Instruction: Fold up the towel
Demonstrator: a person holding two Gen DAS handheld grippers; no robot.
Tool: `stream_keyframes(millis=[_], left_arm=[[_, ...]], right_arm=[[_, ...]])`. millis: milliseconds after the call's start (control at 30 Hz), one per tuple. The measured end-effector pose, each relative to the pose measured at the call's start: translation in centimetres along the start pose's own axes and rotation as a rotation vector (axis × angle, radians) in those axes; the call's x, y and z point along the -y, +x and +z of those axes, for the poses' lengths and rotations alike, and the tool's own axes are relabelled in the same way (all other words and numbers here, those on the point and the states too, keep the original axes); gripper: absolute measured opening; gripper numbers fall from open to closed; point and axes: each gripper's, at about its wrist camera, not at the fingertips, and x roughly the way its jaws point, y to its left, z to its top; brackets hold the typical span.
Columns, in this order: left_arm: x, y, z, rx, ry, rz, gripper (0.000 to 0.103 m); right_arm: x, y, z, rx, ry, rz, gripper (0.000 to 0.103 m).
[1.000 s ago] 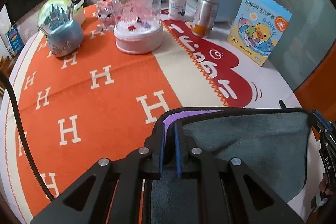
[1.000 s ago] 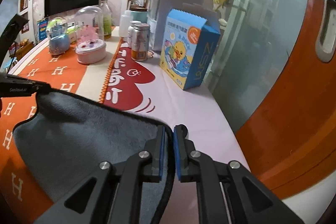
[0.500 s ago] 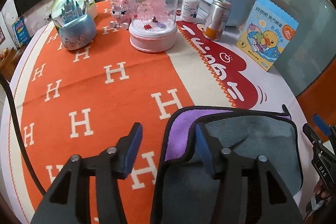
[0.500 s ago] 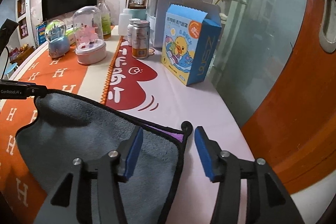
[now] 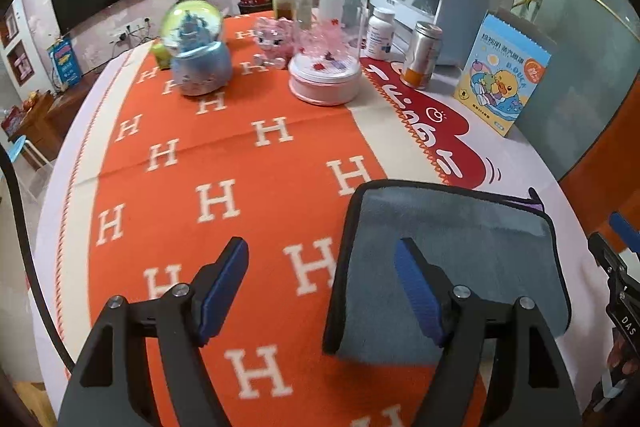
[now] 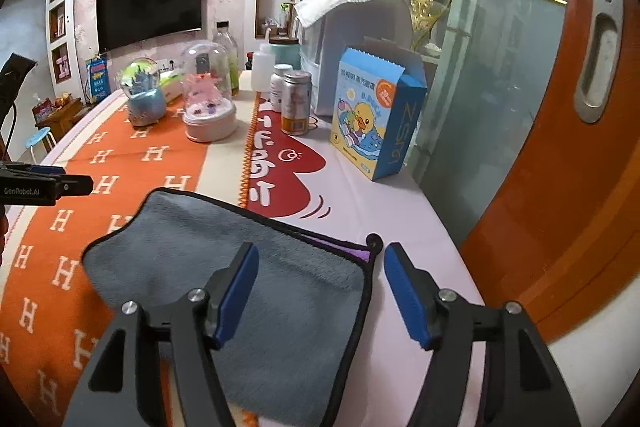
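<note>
A grey towel point(image 5: 452, 259) with black trim lies folded flat on the table, a thin purple strip showing at its far right corner. It also shows in the right wrist view point(image 6: 224, 267). My left gripper point(image 5: 322, 267) is open and empty, raised over the towel's left edge. My right gripper point(image 6: 318, 273) is open and empty, raised over the towel's right edge near its purple corner point(image 6: 352, 251). Neither gripper touches the towel.
The orange H-pattern tablecloth point(image 5: 224, 163) covers the table. At the back stand a blue snow globe point(image 5: 196, 55), a pink glass-dome ornament point(image 5: 326, 67), a white pill bottle point(image 5: 380, 33), a silver can point(image 5: 422, 55) and a blue duck box point(image 5: 502, 75). An orange door point(image 6: 560, 147) stands right.
Both grippers let go of the towel's corners, opened wide and drew back and up. The towel now lies folded on the table, grey side up.
</note>
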Motion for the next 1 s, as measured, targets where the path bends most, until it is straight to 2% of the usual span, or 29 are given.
stream_keyframes(millis=[133, 267, 400, 567, 633, 833, 1000], left_arm=[[-0.9, -2.6, -2.1, 0.0, -0.02, 0.025, 0.075], [-1.9, -5.4, -5.1, -0.019, -0.055, 0.032, 0.075], [-3.2, -8.7, -9.3, -0.038, -0.086, 0.042, 0.075], [-4.9, -12.0, -14.3, -0.081, -0.116, 0.052, 0.075], [-5.6, -13.4, -16.3, -0.098, -0.134, 0.051, 0.081], [-7.6, -17.4, -21.0, -0.086, -0.178, 0.048, 0.081], [-8.8, -20.2, -23.4, -0.059, -0.179, 0.05, 0.081]], right_arm=[[-0.8, -2.0, -0.8, -0.002, 0.009, 0.016, 0.074], [-2.1, -3.9, -2.4, -0.052, 0.01, 0.046, 0.078], [-3.7, -5.9, -4.7, -0.1, 0.02, 0.095, 0.08], [-6.2, -8.8, -7.8, -0.144, 0.019, 0.135, 0.087], [-7.3, -10.0, -9.1, -0.163, 0.028, 0.156, 0.089], [-10.0, -13.1, -12.0, -0.206, 0.049, 0.187, 0.09], [-12.2, -15.6, -13.1, -0.218, 0.028, 0.18, 0.095]])
